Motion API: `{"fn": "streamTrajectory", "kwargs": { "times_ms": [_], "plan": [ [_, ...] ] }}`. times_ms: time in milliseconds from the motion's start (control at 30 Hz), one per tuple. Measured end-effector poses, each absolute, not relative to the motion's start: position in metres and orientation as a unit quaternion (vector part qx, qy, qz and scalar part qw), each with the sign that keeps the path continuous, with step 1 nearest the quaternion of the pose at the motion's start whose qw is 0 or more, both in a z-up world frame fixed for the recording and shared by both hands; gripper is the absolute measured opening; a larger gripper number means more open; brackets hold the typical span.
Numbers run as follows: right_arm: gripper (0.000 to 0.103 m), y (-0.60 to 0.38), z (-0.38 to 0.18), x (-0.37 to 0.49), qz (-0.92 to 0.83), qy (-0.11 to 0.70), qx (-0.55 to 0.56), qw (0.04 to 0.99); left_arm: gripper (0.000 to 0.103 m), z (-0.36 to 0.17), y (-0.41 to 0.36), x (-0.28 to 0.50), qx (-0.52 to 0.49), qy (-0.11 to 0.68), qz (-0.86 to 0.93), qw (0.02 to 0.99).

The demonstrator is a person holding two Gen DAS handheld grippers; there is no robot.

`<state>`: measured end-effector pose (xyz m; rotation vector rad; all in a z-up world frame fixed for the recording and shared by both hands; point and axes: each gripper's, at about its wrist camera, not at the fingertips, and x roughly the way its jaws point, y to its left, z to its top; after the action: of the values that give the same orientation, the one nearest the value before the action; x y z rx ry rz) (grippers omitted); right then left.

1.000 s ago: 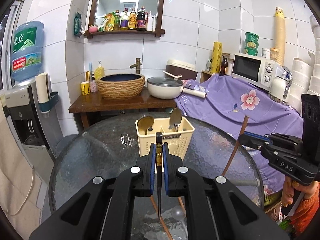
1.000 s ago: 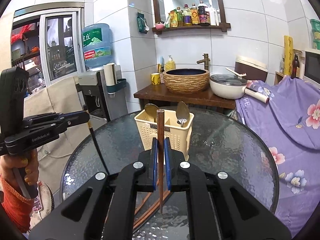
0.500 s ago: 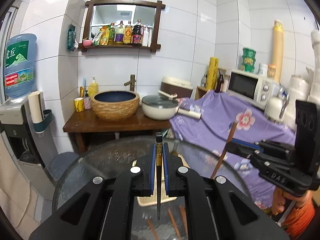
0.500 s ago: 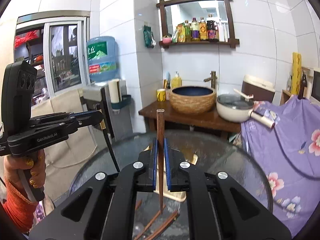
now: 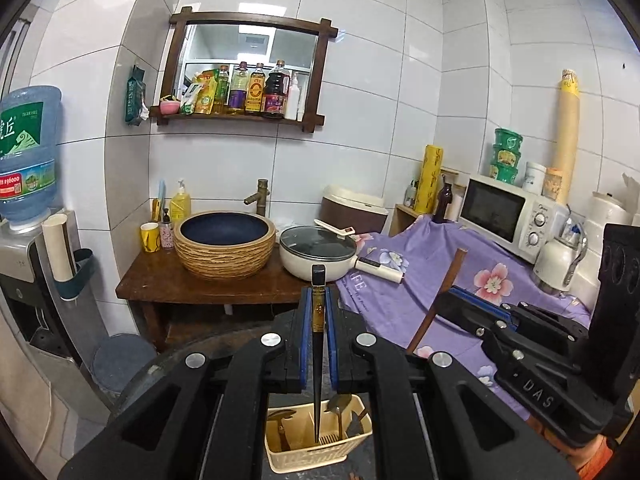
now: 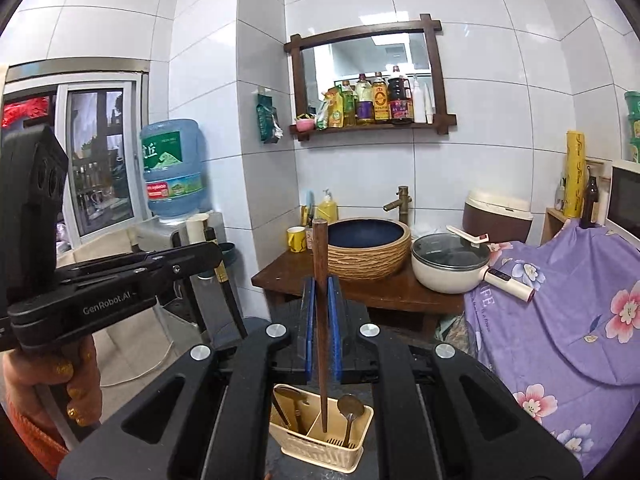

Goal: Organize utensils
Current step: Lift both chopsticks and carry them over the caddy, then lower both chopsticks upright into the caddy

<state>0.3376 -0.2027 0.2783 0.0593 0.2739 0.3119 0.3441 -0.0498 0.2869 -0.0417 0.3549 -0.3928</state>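
My left gripper (image 5: 319, 300) is shut on a black chopstick (image 5: 317, 360) with a gold band. The chopstick stands upright, and its tip hangs over the cream utensil basket (image 5: 304, 458) far below. My right gripper (image 6: 320, 292) is shut on a brown wooden chopstick (image 6: 321, 264), also upright above the basket (image 6: 316, 456). Spoons (image 6: 350, 406) stand in the basket's compartments. Each gripper shows in the other's view: the right gripper (image 5: 452, 304) with its brown stick (image 5: 440, 300), and the left gripper (image 6: 200, 256) with its black stick (image 6: 230, 300).
The basket sits on a round glass table (image 5: 160, 368). Beyond it stands a wooden stand with a woven basin (image 5: 226, 248) and a white lidded pan (image 5: 316, 256). A purple flowered cloth (image 5: 420, 280) and a microwave (image 5: 504, 216) are on the right, a water dispenser (image 6: 172, 176) on the left.
Both grippers have risen with their chopsticks still held. The basket has dropped from in front of the fingers to far below them. The loose chopsticks on the table have left both views.
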Motion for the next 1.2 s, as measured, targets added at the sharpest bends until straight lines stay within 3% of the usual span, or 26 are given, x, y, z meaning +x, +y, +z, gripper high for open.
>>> {"fn": "streamTrajectory", "kwargs": {
  "times_ms": [667,1200],
  "plan": [
    [0.007,-0.202,0.166,0.380,0.127,0.216,0.051,0.967,0.007,0.167,-0.054,0.387,-0.011,0.263,-0.146,0.954],
    [0.008,-0.209,0.150,0.388,0.117,0.231,0.062,0.964,0.007,0.146,-0.057,0.397,-0.003,0.286,-0.140,0.948]
  ]
}}
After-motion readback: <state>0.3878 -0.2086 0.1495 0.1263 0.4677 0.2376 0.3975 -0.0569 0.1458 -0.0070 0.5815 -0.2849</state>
